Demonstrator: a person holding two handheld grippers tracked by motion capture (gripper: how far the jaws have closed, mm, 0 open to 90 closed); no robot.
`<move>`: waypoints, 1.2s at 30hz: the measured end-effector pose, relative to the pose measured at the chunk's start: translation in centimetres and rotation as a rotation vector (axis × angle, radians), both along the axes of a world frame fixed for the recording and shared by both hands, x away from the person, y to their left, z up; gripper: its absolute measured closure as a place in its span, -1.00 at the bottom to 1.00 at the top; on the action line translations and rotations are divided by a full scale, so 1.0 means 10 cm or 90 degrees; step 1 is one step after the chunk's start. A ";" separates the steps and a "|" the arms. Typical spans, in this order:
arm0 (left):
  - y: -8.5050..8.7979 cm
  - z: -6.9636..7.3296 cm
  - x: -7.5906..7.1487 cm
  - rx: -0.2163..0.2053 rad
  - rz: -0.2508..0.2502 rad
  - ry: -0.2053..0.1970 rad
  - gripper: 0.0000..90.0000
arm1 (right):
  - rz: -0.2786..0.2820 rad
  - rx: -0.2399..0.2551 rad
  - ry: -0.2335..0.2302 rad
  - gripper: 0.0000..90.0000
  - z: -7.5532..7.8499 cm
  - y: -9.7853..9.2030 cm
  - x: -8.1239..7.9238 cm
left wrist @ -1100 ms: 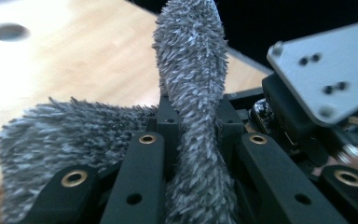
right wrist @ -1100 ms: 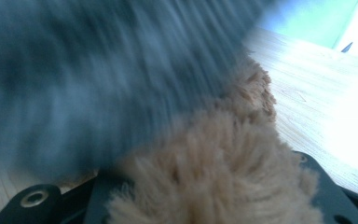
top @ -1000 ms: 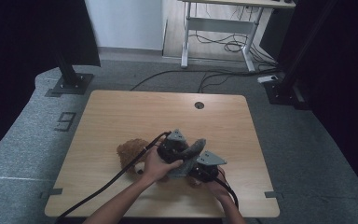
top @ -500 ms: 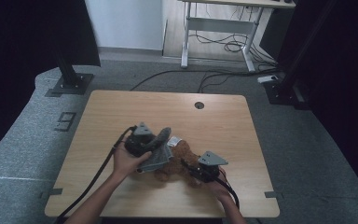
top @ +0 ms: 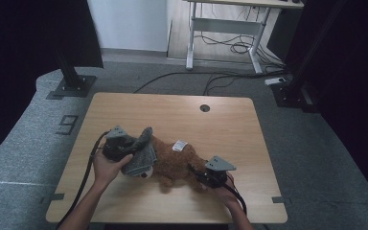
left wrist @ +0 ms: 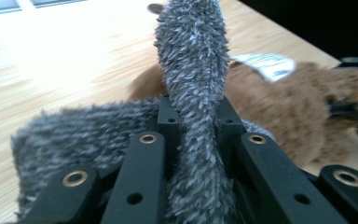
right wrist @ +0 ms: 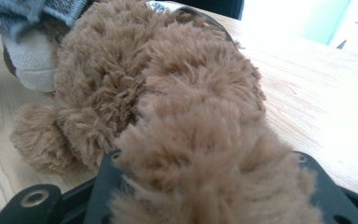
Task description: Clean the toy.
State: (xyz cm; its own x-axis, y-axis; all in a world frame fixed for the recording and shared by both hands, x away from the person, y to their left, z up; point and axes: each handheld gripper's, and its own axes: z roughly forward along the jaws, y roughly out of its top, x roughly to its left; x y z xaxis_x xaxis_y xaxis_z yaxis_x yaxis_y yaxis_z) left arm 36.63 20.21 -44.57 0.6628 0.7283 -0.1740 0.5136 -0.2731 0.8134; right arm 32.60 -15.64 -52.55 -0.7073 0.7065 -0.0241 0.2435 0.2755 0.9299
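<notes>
A pale wooden worktop [top: 124,110] with rounded corners and a small dark round hole [top: 204,108] near its far edge is seen in the high view, light grain running across it. It's stood on speckled grey carpet [top: 24,143], with black cables [top: 182,79] trailed over the floor behind.

Next biggest is the teddy [top: 177,165], laid on its side in the near middle of the worktop. Shaggy, clumpy brown plush is what it's made of, with a pale cream muzzle [right wrist: 30,67] and a white sewn-in label [top: 179,145] sticking up from its back. In the right claw's view, a rounded brown paw [right wrist: 42,135] is rested flat on the wood.

A grey hat [top: 141,153], knitted and fuzzy with a flecked light-and-dark pile, is pulled over the head end of the teddy, just beside the left hand [top: 106,167]. One long floppy flap of it [left wrist: 196,70] is stood up straight, tapered to a rounded tip.

The left claw [left wrist: 193,135] is clamped narrow on that grey flap, the fuzz bunched between two matte black jaws studded with brass-ringed holes. From above the left claw [top: 124,146] is seen at the left end of the toy, topped by a grey triangular plate, a thick black cable looped off toward the near edge.

The right claw [right wrist: 200,186] is closed on a thick tuft of brown fur at the teddy's other end, the plush bulged up over the black jaws. In the high view the right claw [top: 206,175] is tucked against the toy's right side.
</notes>
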 end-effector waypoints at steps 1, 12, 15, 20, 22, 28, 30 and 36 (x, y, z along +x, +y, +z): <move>0.05 -0.03 0.00 -0.013 0.002 0.009 0.72 | 0.000 0.000 0.001 0.27 0.00 -0.01 0.00; 0.06 -0.19 -0.02 -0.071 -0.021 0.037 0.72 | 0.001 0.014 0.014 0.03 0.03 -0.05 -0.01; 0.03 -0.25 -0.09 -0.066 -0.027 0.011 0.73 | 0.019 0.033 0.033 -0.29 0.19 -0.13 -0.02; 0.01 -0.29 -0.16 -0.061 -0.039 0.000 0.74 | 0.029 0.069 0.031 -0.42 0.51 -0.22 0.00; 0.03 -0.30 -0.17 -0.066 -0.042 0.002 0.74 | 0.034 0.072 0.035 -0.45 0.66 -0.23 0.07; 0.07 -0.34 -0.20 -0.086 -0.048 0.008 0.75 | 0.069 0.028 0.109 -0.50 0.77 -0.03 0.42; 0.08 -0.34 -0.21 -0.091 -0.051 0.009 0.75 | 0.070 -0.003 0.132 -0.52 0.68 0.06 0.48; 0.10 -0.36 -0.25 -0.100 -0.059 0.012 0.75 | 0.097 0.008 0.236 -0.59 0.37 0.23 0.51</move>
